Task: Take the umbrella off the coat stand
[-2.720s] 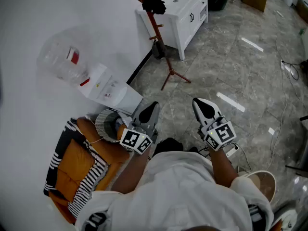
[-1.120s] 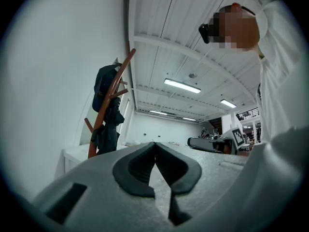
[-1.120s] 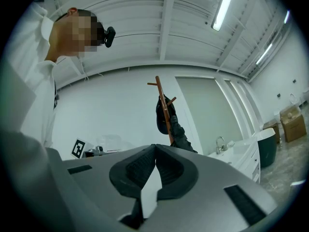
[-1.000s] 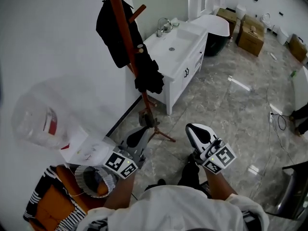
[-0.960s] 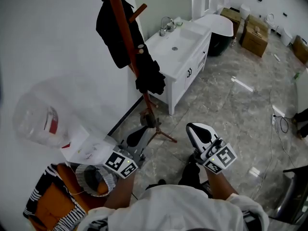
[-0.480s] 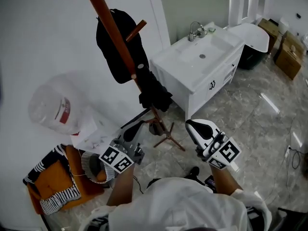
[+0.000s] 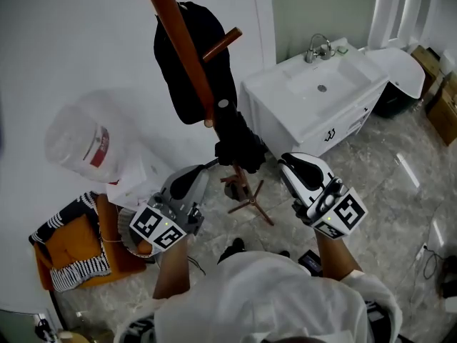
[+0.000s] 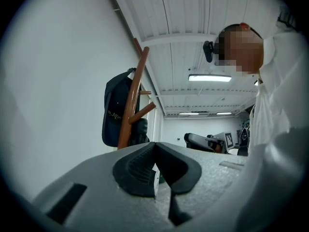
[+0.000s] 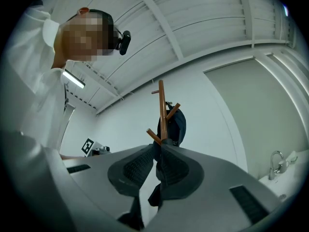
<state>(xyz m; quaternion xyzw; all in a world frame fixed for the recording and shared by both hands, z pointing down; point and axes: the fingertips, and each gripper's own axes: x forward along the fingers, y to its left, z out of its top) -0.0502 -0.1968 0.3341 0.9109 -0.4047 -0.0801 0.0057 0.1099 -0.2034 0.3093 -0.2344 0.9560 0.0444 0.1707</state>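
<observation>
Left gripper (image 7: 187,183): jaws pressed together, empty, low and left of the stand (image 7: 182,48). Umbrella (image 7: 239,145) (black, folded) hangs against the stand's pole, below a dark garment (image 7: 193,56). Right gripper (image 7: 301,168): jaws together, empty, just right of the umbrella

One coat stand (image 7: 183,48), one umbrella (image 7: 239,145), one dark hanging item (image 7: 214,20), one sink cabinet (image 7: 314,109), one water jug (image 7: 78,138), two tongs (image 7: 187,182) (image 7: 300,168)
</observation>
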